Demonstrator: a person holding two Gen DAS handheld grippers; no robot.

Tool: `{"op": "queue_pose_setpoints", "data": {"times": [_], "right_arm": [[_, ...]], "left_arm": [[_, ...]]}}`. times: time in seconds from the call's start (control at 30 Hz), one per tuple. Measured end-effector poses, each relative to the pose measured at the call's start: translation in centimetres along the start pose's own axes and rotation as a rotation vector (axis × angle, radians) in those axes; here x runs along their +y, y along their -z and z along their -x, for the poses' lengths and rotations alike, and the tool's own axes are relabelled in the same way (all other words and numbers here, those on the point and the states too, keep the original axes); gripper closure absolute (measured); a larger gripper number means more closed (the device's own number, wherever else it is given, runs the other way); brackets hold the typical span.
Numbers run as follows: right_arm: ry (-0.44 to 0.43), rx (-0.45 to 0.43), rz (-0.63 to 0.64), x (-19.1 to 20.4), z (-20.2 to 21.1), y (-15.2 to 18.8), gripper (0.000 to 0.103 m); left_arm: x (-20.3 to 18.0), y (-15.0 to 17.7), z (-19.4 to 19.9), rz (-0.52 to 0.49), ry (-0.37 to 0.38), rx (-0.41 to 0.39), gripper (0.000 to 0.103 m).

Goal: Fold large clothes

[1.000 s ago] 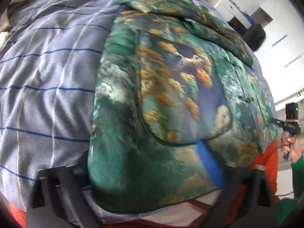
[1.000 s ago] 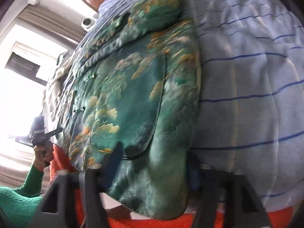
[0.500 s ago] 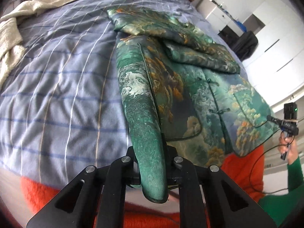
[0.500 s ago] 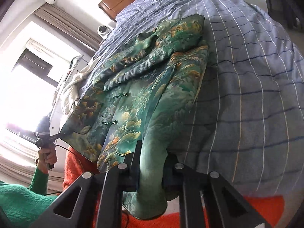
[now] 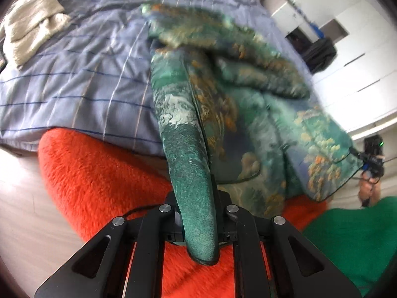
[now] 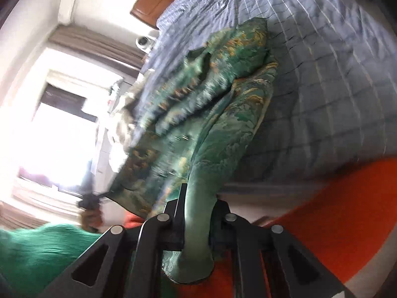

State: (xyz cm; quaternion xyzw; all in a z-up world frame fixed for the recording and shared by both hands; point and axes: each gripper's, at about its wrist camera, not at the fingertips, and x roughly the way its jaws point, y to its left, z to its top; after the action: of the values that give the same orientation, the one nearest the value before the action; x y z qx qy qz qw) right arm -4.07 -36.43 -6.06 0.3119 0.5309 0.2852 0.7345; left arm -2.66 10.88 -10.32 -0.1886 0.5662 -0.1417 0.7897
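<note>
A green brocade jacket (image 5: 235, 114) with orange and gold patterning lies on the bed, its sleeves folded across the chest. My left gripper (image 5: 197, 198) is shut on one lower hem corner, and the cloth bunches up between the jaws. My right gripper (image 6: 199, 198) is shut on the other hem corner of the jacket (image 6: 223, 104). Each view shows the other gripper far off with the hem stretched to it: the right gripper (image 5: 369, 159) and the left gripper (image 6: 91, 200). The hem hangs lifted off the bed's foot end.
A lilac-blue striped duvet (image 5: 82, 79) covers the bed, over an orange-red fluffy blanket (image 5: 99, 173) at the foot. A cream throw (image 5: 32, 24) lies far left. White wardrobes (image 5: 359, 49), a bright window (image 6: 49, 136), a wooden headboard (image 6: 158, 2) and a green sleeve (image 5: 347, 243) surround it.
Both grippers closed on the jacket's lower hem corners, then rose and drew back from the bed. The hem now hangs stretched between them instead of lying flat.
</note>
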Motion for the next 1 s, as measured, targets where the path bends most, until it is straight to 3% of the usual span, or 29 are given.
{"op": "queue_pose_setpoints", "data": {"times": [0.13, 0.27, 0.37, 0.5, 0.6, 0.73, 0.83, 0.87, 0.9, 0.93, 0.97, 1.0], "right_arm": [[-0.119, -0.088, -0.033, 2.1, 1.4, -1.7, 0.091], [-0.146, -0.196, -0.005, 2.2, 1.6, -8.0, 0.091], [-0.17, -0.251, -0.002, 0.4, 0.0, -14.0, 0.091], [-0.156, -0.31, -0.061, -3.9, -4.1, -21.5, 0.091], [-0.095, -0.307, -0.142, -7.3, -8.3, -25.4, 0.091], [-0.035, -0.293, -0.267, -11.6, -12.3, -27.4, 0.089], [-0.052, -0.275, -0.39, -14.1, -14.3, -27.6, 0.086], [-0.073, -0.267, -0.417, -14.6, -14.5, -27.8, 0.084], [-0.094, -0.256, -0.435, -14.8, -14.4, -27.7, 0.078], [-0.126, -0.24, -0.455, -14.9, -14.1, -27.9, 0.064], [-0.162, -0.231, -0.473, -14.8, -13.6, -28.1, 0.056], [-0.183, -0.233, -0.484, -14.7, -13.0, -27.8, 0.041]], "left_arm": [[-1.0, -3.4, 3.7, 0.008, 0.077, -0.154, 0.093], [-0.4, -11.3, 4.1, 0.024, 0.129, -0.306, 0.093], [0.8, -17.4, 1.4, 0.049, 0.125, -0.352, 0.093], [2.5, -25.0, -4.6, 0.08, 0.052, -0.331, 0.092], [3.6, -28.3, -9.4, 0.1, -0.006, -0.285, 0.089], [5.0, -30.1, -14.9, 0.141, -0.052, -0.204, 0.081], [6.2, -30.6, -15.8, 0.206, -0.01, -0.179, 0.073], [6.4, -30.6, -15.3, 0.219, 0.029, -0.171, 0.065], [6.3, -30.6, -14.6, 0.217, 0.073, -0.17, 0.048], [6.2, -30.7, -13.8, 0.211, 0.109, -0.179, 0.041], [6.1, -30.7, -12.5, 0.203, 0.136, -0.206, 0.025], [5.9, -30.6, -11.0, 0.192, 0.13, -0.241, 0.009]]}}
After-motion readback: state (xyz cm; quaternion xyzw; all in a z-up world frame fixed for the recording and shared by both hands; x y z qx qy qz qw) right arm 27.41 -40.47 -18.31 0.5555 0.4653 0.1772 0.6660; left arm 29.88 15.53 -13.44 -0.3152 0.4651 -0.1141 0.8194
